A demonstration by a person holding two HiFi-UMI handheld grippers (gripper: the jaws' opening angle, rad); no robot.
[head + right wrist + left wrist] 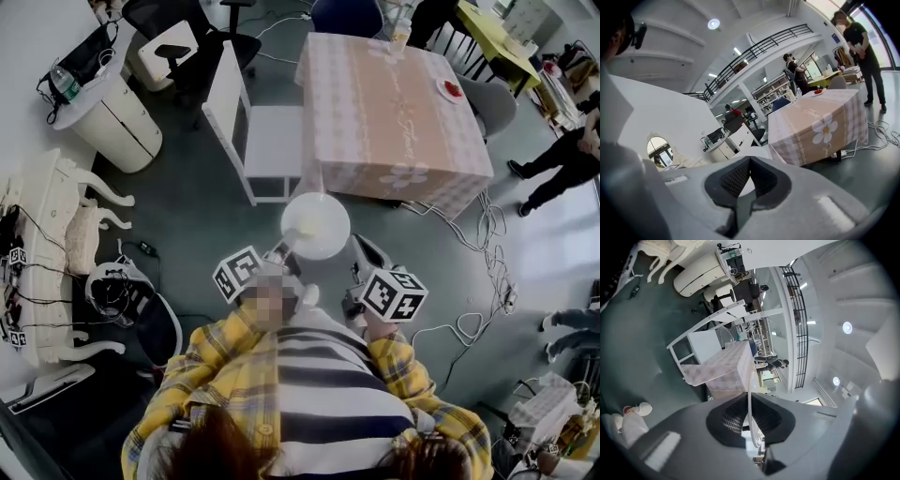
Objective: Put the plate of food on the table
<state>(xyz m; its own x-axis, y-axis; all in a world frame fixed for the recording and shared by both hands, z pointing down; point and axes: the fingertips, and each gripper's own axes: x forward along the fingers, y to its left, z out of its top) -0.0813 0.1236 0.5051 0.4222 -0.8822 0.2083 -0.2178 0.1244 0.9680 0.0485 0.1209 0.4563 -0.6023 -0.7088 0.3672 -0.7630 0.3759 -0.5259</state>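
A round white plate [315, 225] hangs over the floor just short of the table [394, 112], which wears a pink checked cloth. I make out no food on the plate. My left gripper [289, 247] is shut on the plate's near left rim. In the left gripper view the plate [750, 414] runs edge-on between the closed pads of the left gripper [749, 397], with the table [725, 367] beyond. My right gripper [361, 251] hovers beside the plate's right edge. The right gripper [750, 158] is shut on nothing, with the plate [753, 151] just past its tips and the table [811, 122] ahead.
A white chair [267, 141] stands at the table's left side. On the table's far right are a small plate with red food [451, 89] and a cup [400, 37]. Cables [478, 234] trail across the floor at right. A person [562, 159] stands beyond them.
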